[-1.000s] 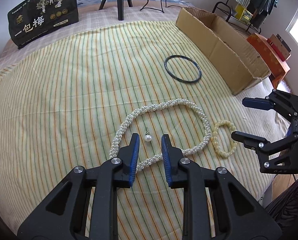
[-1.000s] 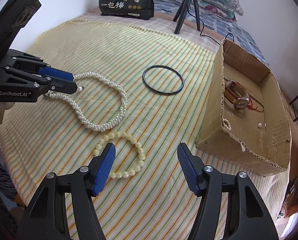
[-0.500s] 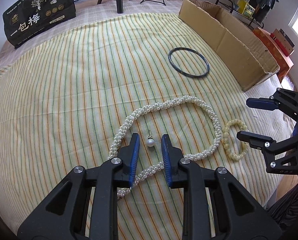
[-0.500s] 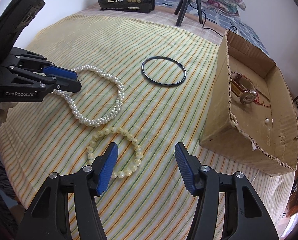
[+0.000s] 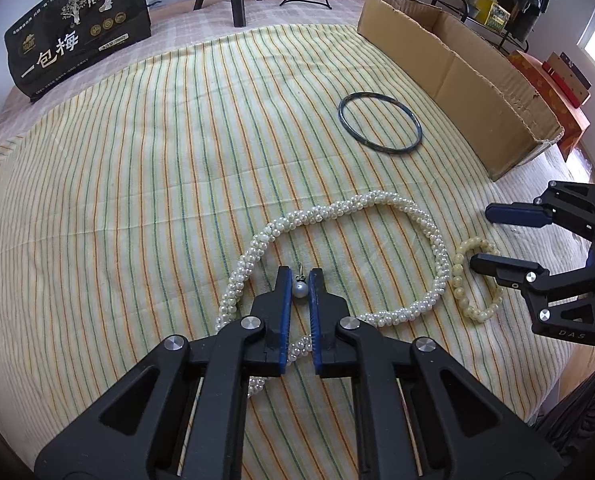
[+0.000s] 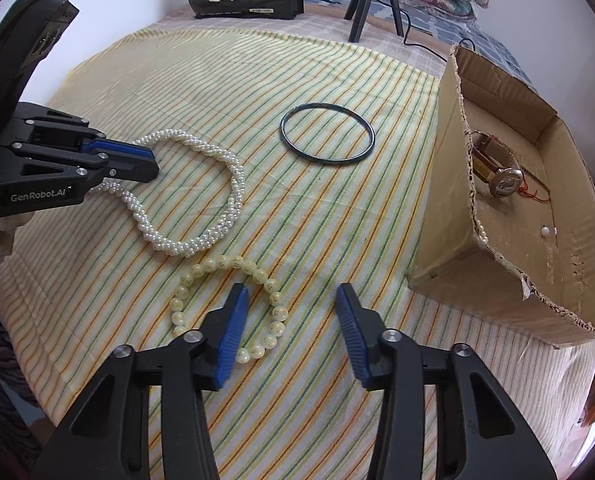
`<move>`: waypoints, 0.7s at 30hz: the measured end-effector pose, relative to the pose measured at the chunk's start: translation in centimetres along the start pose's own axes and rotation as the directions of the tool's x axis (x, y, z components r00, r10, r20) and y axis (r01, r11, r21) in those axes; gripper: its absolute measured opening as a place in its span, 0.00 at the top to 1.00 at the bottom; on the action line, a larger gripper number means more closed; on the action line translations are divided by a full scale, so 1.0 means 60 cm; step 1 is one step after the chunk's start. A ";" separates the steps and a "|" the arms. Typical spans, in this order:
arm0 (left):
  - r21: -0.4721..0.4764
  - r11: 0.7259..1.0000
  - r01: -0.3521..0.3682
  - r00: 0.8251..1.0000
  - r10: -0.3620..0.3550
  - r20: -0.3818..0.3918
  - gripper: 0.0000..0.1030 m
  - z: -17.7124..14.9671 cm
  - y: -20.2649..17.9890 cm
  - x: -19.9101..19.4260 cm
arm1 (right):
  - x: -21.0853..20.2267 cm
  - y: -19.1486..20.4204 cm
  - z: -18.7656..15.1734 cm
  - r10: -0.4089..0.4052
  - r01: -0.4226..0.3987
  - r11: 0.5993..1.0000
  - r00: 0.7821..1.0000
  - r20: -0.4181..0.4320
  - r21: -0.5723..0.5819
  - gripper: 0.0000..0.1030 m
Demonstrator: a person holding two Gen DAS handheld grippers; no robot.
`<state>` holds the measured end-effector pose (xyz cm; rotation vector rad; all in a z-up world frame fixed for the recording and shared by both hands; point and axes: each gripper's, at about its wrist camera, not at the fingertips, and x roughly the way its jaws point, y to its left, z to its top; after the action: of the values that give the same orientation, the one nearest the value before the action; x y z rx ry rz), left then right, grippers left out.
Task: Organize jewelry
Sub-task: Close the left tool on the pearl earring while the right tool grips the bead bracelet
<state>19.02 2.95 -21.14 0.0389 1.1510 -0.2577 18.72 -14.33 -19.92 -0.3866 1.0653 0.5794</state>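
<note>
Between the blue pads of the left tool (image 5: 298, 280) sits a small pearl earring (image 5: 299, 288), its metal hook pointing away along the fingers. The pads stand close on either side of the pearl, narrowed to about its width; whether they already pinch it or only bracket it I cannot tell. The earring lies on the striped bedspread (image 5: 137, 184) inside the loop of the twisted pearl necklace (image 5: 377, 206), whose near strand passes under the left tool's fingers. That is the relation the next move turns on, in my judgement: the pearl is dead ahead and centred, so closing and lifting straight up should take it without snagging the necklace.

The right tool (image 6: 287, 300) hangs wide open and empty over the yellow bead bracelet (image 6: 221, 264), its left pad above the ring's inside and its right pad well outside it, so it straddles the bracelet's right-hand side. A dark bangle (image 6: 327, 134) lies further off, between the necklace and the cardboard box (image 6: 437, 200).

Only the right wrist view looks into the box, where a watch (image 6: 501, 178) and a loose pearl (image 6: 545, 231) already rest; the left view shows just its outer wall. Conversely, the earring appears only in the left view; in the right view the left tool hides it.
</note>
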 end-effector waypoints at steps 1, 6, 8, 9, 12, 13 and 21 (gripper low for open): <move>0.000 1.000 -0.002 1.000 0.002 0.001 0.94 0.000 -0.001 0.000 | 0.000 0.000 0.000 0.007 -0.007 1.000 1.000 0.000 0.002 0.70; -0.013 1.000 0.005 1.000 -0.005 0.009 0.94 0.000 0.001 -0.006 | -0.003 0.005 0.000 0.014 -0.014 1.000 1.000 0.001 0.004 0.93; -0.019 1.000 0.008 1.000 -0.007 0.015 0.94 0.000 0.003 -0.011 | -0.006 0.008 0.001 0.010 -0.010 1.000 1.000 0.003 -0.001 0.94; -0.024 1.000 0.011 1.000 -0.011 0.021 0.94 0.001 0.004 -0.016 | -0.009 0.009 0.002 0.014 -0.014 1.000 1.000 0.007 -0.002 0.94; -0.035 0.999 0.026 0.999 -0.025 0.040 0.94 0.005 0.006 -0.033 | -0.023 0.011 0.007 0.015 -0.015 1.000 1.000 0.022 -0.006 0.94; -0.038 0.999 0.030 0.998 -0.028 0.050 0.94 0.007 0.007 -0.040 | -0.027 0.012 0.009 0.014 -0.014 1.000 0.999 0.029 -0.007 0.94; -0.068 0.996 0.055 0.992 -0.047 0.119 0.94 0.018 0.014 -0.096 | -0.078 0.020 0.017 -0.007 0.008 1.000 0.993 0.116 -0.009 0.94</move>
<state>17.97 4.64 -15.59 -0.0681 1.0443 -0.2608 17.01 -14.04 -15.28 -0.3603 0.9493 0.5937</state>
